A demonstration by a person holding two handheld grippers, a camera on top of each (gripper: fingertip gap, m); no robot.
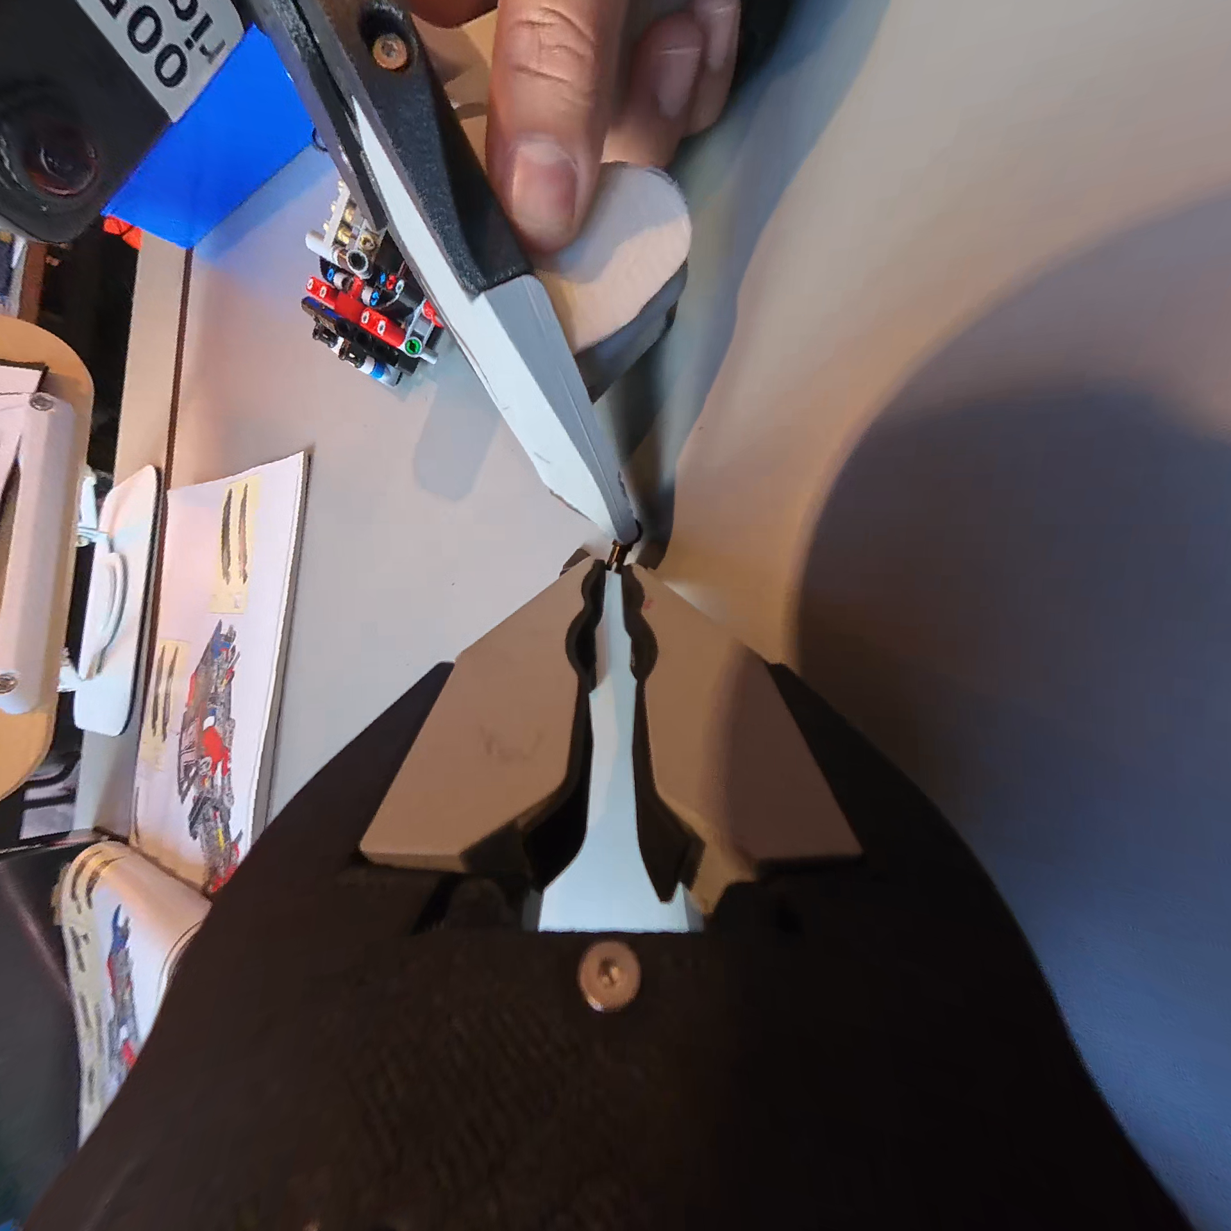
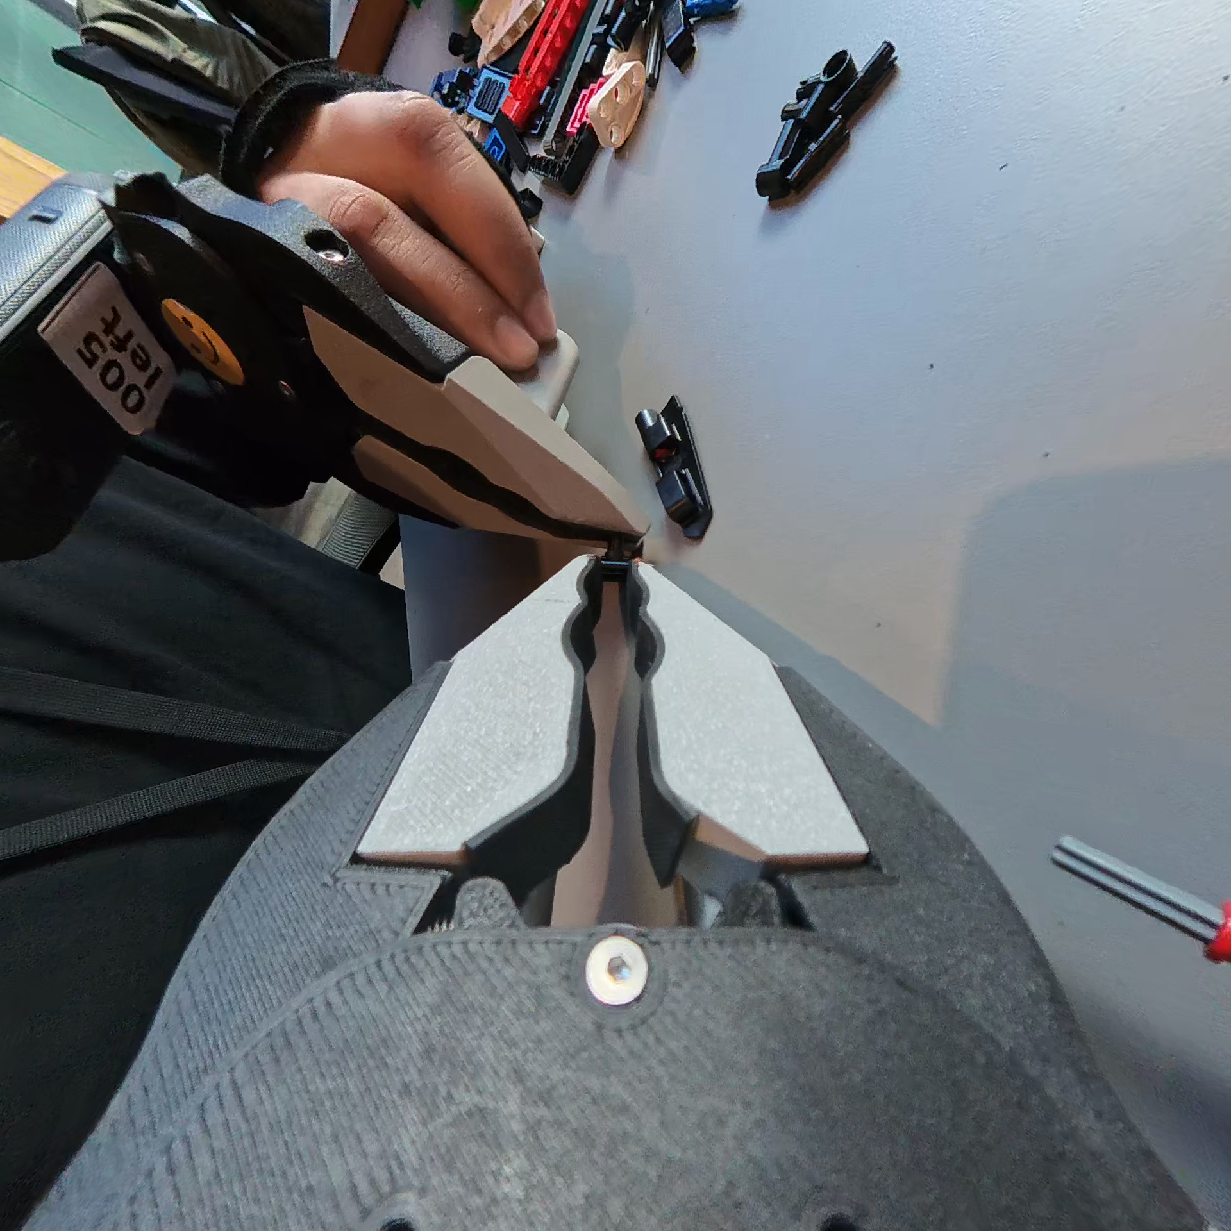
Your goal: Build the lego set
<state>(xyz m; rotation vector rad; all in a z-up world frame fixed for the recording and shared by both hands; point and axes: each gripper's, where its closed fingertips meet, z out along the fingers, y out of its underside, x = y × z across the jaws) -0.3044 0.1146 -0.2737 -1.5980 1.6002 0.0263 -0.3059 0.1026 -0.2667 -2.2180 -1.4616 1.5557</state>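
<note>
A blue box (image 1: 213, 166) is seen at eleven o'clock — white holders (image 1: 100, 599) at nine — on the grey table (image 1: 373, 466).

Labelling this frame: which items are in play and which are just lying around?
In play:
- left gripper and right gripper, tips meeting
- small black piece pinched between them

Lying about:
- partly built model
- instruction booklet
- black assembly
- loose parts pile
- grey axle

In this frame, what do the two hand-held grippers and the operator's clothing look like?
Left hand-held gripper and right hand-held gripper: black textured bodies, tapered grey fingers with wavy black inner edges, silver screws, white labels. The left carries an orange disc. A black cuff shows.
</note>
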